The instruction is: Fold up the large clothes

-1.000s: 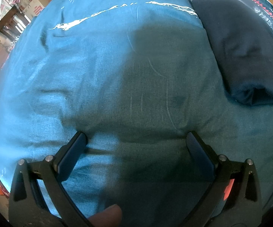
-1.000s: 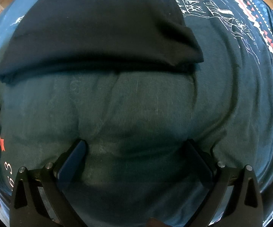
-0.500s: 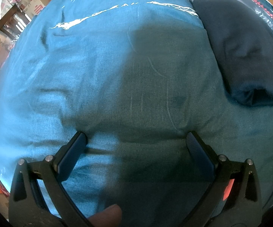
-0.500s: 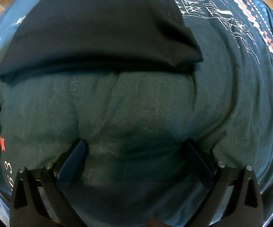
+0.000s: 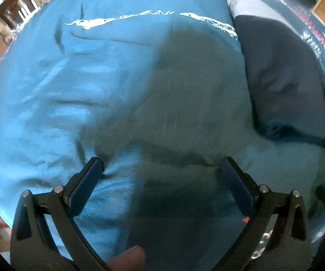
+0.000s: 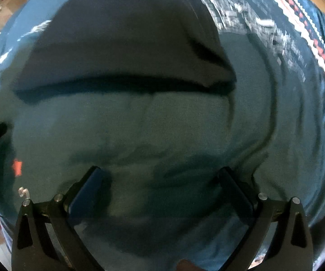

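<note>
Pressing into soft teal cloth, the left gripper (image 5: 162, 164) stood with its jaws spread wide, nothing clamped between them; the right gripper (image 6: 160, 174) was equally wide and empty-handed, tips sunk in the same teal garment (image 5: 76, 103). That large, matte, wrinkled fabric filled both views, its long axis not discernible. Beyond it lay a folded navy garment (image 6: 117, 45), smooth, its edge running crosswise. A patterned blanket (image 6: 297, 33) bordered the right.
</note>
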